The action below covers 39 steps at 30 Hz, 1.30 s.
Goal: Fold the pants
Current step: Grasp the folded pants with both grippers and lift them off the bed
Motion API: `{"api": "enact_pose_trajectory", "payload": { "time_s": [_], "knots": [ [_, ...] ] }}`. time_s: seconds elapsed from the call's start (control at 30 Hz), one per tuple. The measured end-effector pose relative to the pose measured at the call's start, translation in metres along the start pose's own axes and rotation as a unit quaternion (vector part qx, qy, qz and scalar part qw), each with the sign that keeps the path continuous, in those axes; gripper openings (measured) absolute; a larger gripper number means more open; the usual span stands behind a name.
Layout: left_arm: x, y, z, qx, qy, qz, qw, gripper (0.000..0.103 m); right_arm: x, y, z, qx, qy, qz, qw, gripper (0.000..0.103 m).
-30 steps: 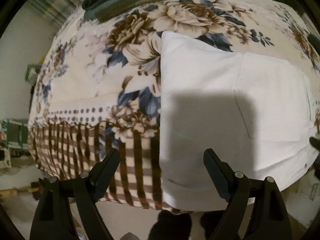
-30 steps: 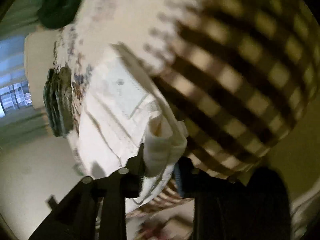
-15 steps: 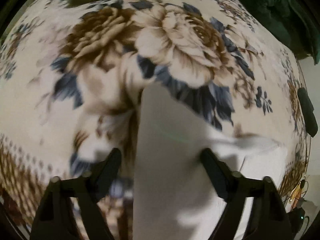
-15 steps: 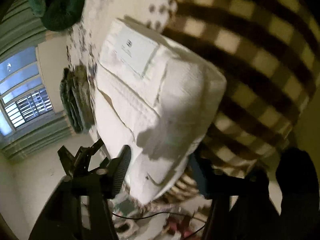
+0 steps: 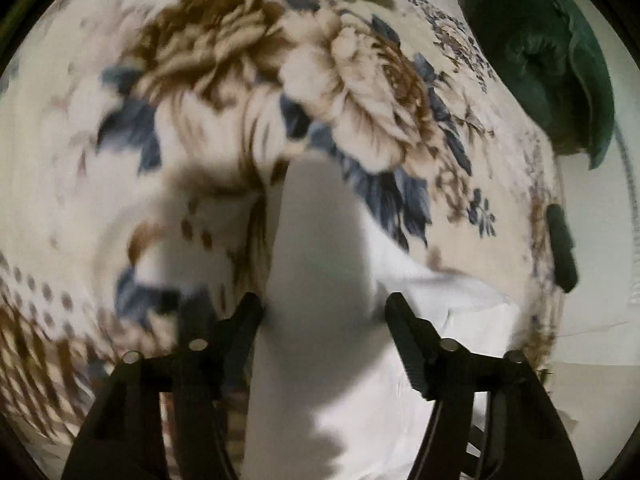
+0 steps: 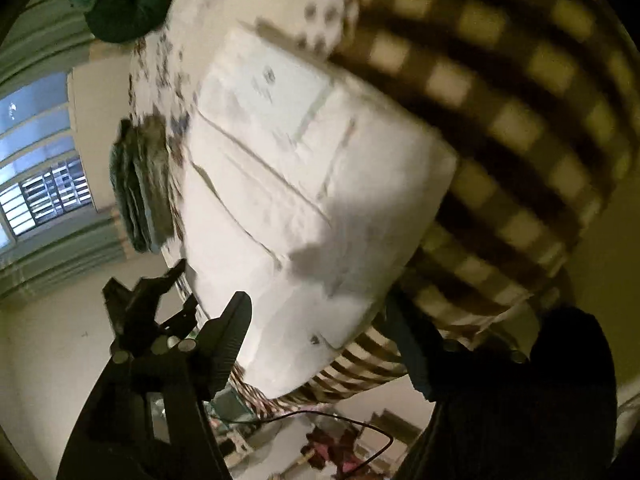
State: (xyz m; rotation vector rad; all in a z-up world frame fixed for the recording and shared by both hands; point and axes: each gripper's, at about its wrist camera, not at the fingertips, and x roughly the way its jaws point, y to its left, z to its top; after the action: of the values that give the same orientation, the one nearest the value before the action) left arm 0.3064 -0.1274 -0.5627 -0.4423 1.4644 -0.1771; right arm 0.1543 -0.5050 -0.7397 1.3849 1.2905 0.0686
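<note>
The white pants [image 5: 320,264] lie folded on the floral bedspread [image 5: 224,92]. In the left wrist view my left gripper [image 5: 322,316] is open, and the folded edge of the pants runs between its fingers. In the right wrist view the pants [image 6: 304,184] show as a thick folded stack with a pocket on top, lying at the bed's checked edge. My right gripper [image 6: 320,328] is open, with its fingers on either side of the stack's near end. The left gripper [image 6: 144,300] also shows there at the stack's far side.
A dark green garment [image 5: 560,60] lies at the far corner of the bed. A folded grey-green pile [image 6: 140,184] sits beyond the pants. A dark remote-like object [image 5: 562,248] lies at the right bed edge. A window [image 6: 44,184] and floor clutter [image 6: 320,440] show beside the bed.
My right gripper let go of the pants' corner and opened, and the stack now lies flat. My left gripper moved forward and lower along the pants' edge and stayed open.
</note>
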Motion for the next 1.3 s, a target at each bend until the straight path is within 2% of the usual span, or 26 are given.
{"api": "enact_pose_trajectory", "payload": {
  "time_s": [0.07, 0.17, 0.3, 0.33, 0.4, 0.5, 0.57, 0.6, 0.63, 0.67, 0.7, 0.73, 0.9, 1.07, 1.23, 1.3],
  "knots": [
    [0.008, 0.011, -0.007, -0.007, 0.015, -0.005, 0.9999, 0.07, 0.018, -0.004, 0.004, -0.004, 0.01, 0.015, 1.0, 0.072],
    [0.018, 0.021, -0.017, -0.018, 0.02, -0.035, 0.999, 0.072, 0.038, 0.002, 0.004, -0.019, 0.005, 0.037, 0.999, 0.075],
    [0.031, 0.02, -0.026, 0.004, 0.036, -0.064, 0.9973, 0.073, 0.04, 0.011, 0.002, -0.023, -0.01, 0.099, 0.995, 0.076],
    [0.029, 0.02, -0.027, 0.009, 0.038, -0.067, 0.997, 0.076, 0.038, 0.015, 0.002, -0.038, -0.017, 0.099, 0.994, 0.075],
    [0.035, 0.017, -0.032, 0.026, 0.041, -0.069, 0.9964, 0.078, 0.045, 0.017, 0.006, -0.054, -0.02, 0.053, 0.997, 0.075],
    [0.035, 0.01, -0.036, 0.036, 0.035, -0.071, 0.9963, 0.078, 0.06, 0.013, 0.014, -0.033, -0.017, 0.059, 0.998, 0.076],
    [0.032, 0.002, -0.039, 0.048, 0.023, -0.076, 0.9957, 0.071, 0.061, 0.024, 0.014, -0.041, -0.021, 0.056, 0.997, 0.074],
    [0.027, -0.003, -0.041, 0.056, 0.011, -0.076, 0.9955, 0.057, 0.061, 0.031, 0.011, -0.056, -0.025, 0.048, 0.997, 0.07],
    [0.021, -0.005, -0.044, 0.062, -0.003, -0.074, 0.9953, 0.038, 0.061, 0.036, 0.009, -0.066, -0.027, 0.04, 0.997, 0.052],
    [0.017, -0.004, -0.045, 0.063, -0.009, -0.078, 0.9949, 0.031, 0.058, 0.04, 0.005, -0.076, -0.032, 0.036, 0.996, 0.042],
    [0.011, -0.003, -0.048, 0.061, -0.016, -0.091, 0.9939, 0.025, 0.054, 0.044, 0.004, -0.079, -0.036, 0.036, 0.996, 0.04],
    [0.005, -0.003, -0.05, 0.059, -0.021, -0.098, 0.9932, 0.023, 0.052, 0.049, 0.002, -0.083, -0.039, 0.036, 0.995, 0.036],
    [-0.041, -0.009, -0.052, 0.057, -0.044, -0.112, 0.9911, 0.021, 0.039, 0.089, -0.008, -0.11, -0.049, 0.03, 0.992, 0.032],
    [-0.098, -0.016, -0.038, 0.055, -0.077, -0.127, 0.9874, 0.021, 0.009, 0.144, -0.017, -0.145, -0.033, 0.036, 0.988, 0.032],
    [-0.158, -0.024, 0.007, 0.047, -0.12, -0.135, 0.9824, 0.021, 0.004, 0.232, -0.02, -0.196, -0.032, 0.044, 0.979, 0.031],
    [-0.182, -0.023, 0.037, 0.04, -0.138, -0.143, 0.9794, 0.021, 0.009, 0.268, -0.018, -0.211, -0.037, 0.048, 0.976, 0.031]
  ]
}}
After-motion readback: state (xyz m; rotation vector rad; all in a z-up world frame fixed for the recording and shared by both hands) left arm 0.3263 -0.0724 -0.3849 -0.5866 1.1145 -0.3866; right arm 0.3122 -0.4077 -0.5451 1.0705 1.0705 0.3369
